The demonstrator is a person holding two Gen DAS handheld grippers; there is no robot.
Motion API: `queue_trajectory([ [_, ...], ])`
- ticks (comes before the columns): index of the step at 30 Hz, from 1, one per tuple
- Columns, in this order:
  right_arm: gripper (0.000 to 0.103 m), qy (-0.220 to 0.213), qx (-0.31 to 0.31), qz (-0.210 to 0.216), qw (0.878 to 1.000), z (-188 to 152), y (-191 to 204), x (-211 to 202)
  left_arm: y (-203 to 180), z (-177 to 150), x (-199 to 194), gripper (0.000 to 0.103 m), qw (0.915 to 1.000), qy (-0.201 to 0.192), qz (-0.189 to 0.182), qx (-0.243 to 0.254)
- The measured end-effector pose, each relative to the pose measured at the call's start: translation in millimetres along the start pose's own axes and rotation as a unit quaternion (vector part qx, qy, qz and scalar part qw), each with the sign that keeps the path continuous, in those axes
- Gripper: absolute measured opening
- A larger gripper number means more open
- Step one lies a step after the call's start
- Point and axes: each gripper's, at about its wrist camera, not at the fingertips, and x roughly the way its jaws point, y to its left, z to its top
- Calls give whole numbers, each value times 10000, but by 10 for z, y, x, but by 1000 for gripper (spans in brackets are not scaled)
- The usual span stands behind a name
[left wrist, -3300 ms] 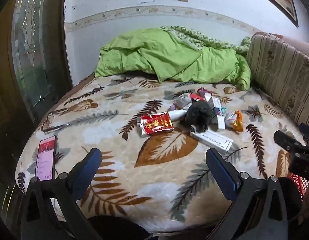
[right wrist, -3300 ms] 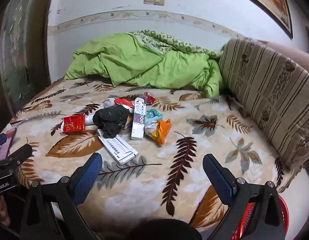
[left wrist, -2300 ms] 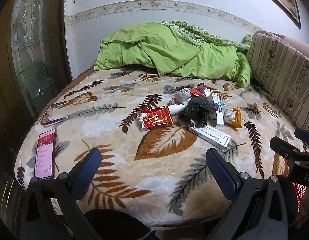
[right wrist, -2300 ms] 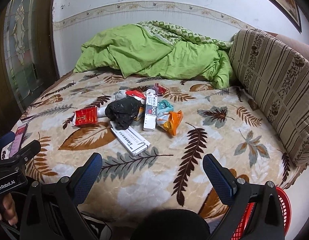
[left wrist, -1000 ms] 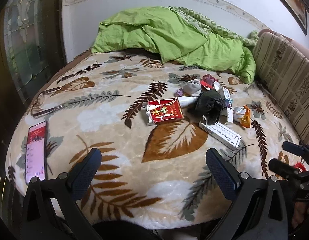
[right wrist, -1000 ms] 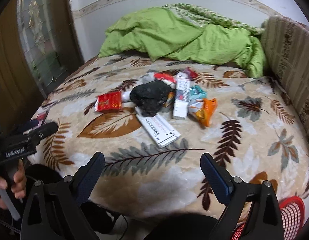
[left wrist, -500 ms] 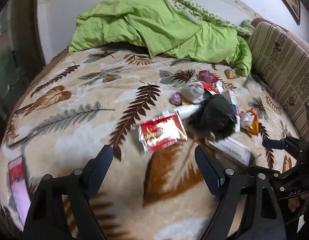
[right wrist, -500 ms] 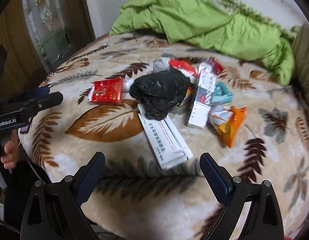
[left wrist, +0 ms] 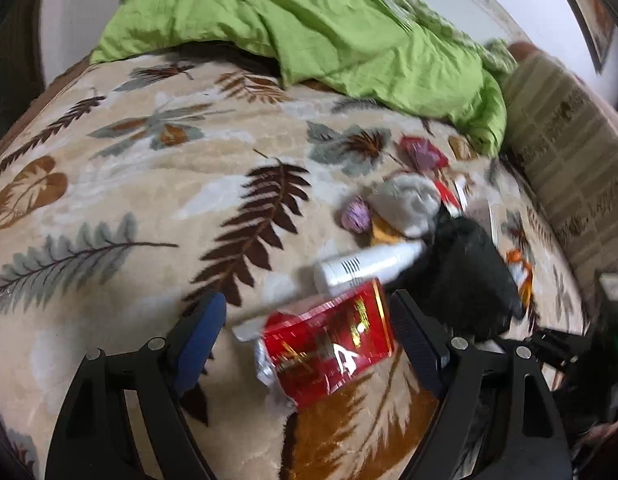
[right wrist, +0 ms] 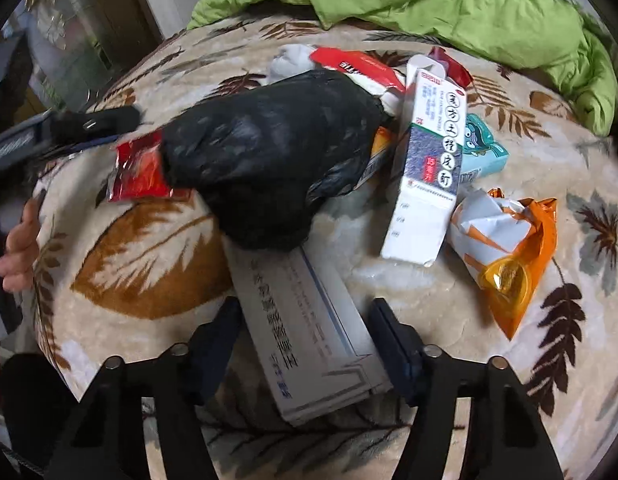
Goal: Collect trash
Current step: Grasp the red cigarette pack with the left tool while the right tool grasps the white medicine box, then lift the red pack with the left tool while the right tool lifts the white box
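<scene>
We are reaching for first pickups beside the black bag: our left gripper brackets the red packet, jaws apart. Our right gripper spreads around the white box; next, we likely close both.

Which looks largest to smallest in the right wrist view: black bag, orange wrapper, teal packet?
1. Black bag, clearly the largest.
2. Orange wrapper.
3. Teal packet, though it is partly hidden behind a box and lies farther from the camera, so its true size is unsure.

I see a red, gold-printed packet between my left blue-padded fingers, a white, blue-lettered box between my right, a black bag beyond, all on the beige leaf-patterned bed.
</scene>
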Motion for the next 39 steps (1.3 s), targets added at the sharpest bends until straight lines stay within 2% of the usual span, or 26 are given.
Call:
queue_trajectory([
  [3,59,42,477,341,9983,-65,-23,-67,-166,-131,-52,83,9989,50,-35,474],
  [5,59,4,756,384,9964,-134,-43,-87,-282,-233,-82,83,9970,130,-7,768],
  [8,59,-207,1421,482,9885,-274,-143,-163,-395,-383,-118,83,9945,330,-243,968],
  [9,59,-285,1573,425,9862,-314,-162,-209,-432,-424,-130,83,9934,373,-308,1036],
  [11,59,-478,1650,216,9849,-339,-168,-310,-489,-470,-135,83,9925,347,-205,1153],
  [19,58,-505,1705,185,9839,-359,-202,-316,-486,-345,41,83,9956,126,526,768],
  [21,58,-512,1660,177,9846,-346,-212,-308,-508,-335,105,76,9950,127,665,739],
  [22,58,-521,1635,157,9850,-341,-217,-291,-521,-342,135,63,9946,162,707,737],
  [26,58,-547,1522,48,9868,-338,-190,-270,-589,-396,198,59,9912,137,966,892],
  [32,58,-657,1348,-57,9887,-324,-131,-295,-605,-508,-11,56,9936,-126,901,665],
  [39,55,-1083,1203,157,9867,-380,-75,-492,-697,-755,-423,56,9959,-583,618,297],
])
